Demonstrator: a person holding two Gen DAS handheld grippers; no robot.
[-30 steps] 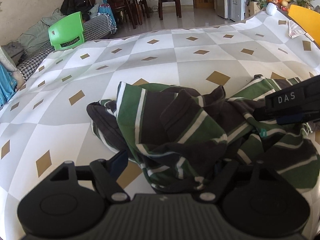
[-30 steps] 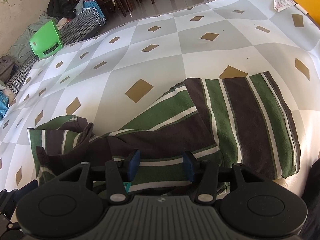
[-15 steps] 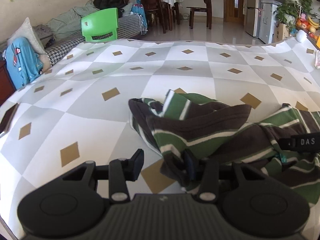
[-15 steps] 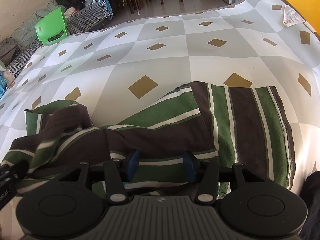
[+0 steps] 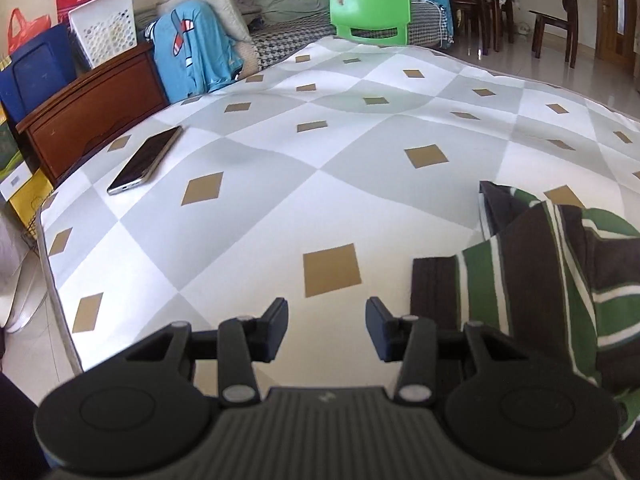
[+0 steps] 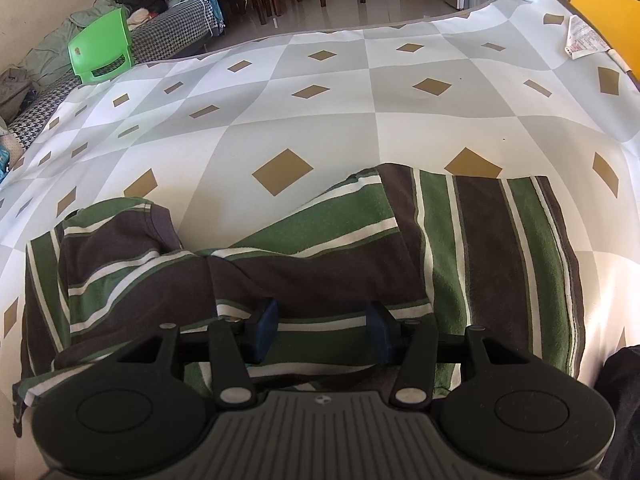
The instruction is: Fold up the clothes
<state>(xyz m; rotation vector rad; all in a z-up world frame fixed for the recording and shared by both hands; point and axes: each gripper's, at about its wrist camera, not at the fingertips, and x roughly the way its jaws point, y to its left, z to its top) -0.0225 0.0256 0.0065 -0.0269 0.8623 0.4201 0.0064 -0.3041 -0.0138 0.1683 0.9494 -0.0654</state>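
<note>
Where a second ago the left gripper [image 5: 327, 328] hung over the bunched garment, it now looks across bare checked cloth on the table [image 5: 320, 184], its jaws having just been closing; they stand apart with nothing between them. Half a second ago one pad still sat against a fold of fabric; now the striped shirt [image 5: 552, 292] lies off to the gripper's right, clear of both jaws. A phone [image 5: 145, 160] lies face up near the table's left edge, new to this view, with a green chair [image 5: 370, 12] beyond the far edge.

Further right, the right gripper [image 6: 323, 330] sits as before, low over the shirt [image 6: 360, 248], jaws apart and astride a green and white stripe; I cannot tell whether the pads press it. The shirt, striped in dark brown, green and white, lies along the near edge of the table: its right part is spread flat, its middle is gathered into a diagonal ridge, and its left part, heaped earlier, is now drawn out flatter toward the left. A slip of paper [image 6: 582, 38] lies near the far right corner.
</note>
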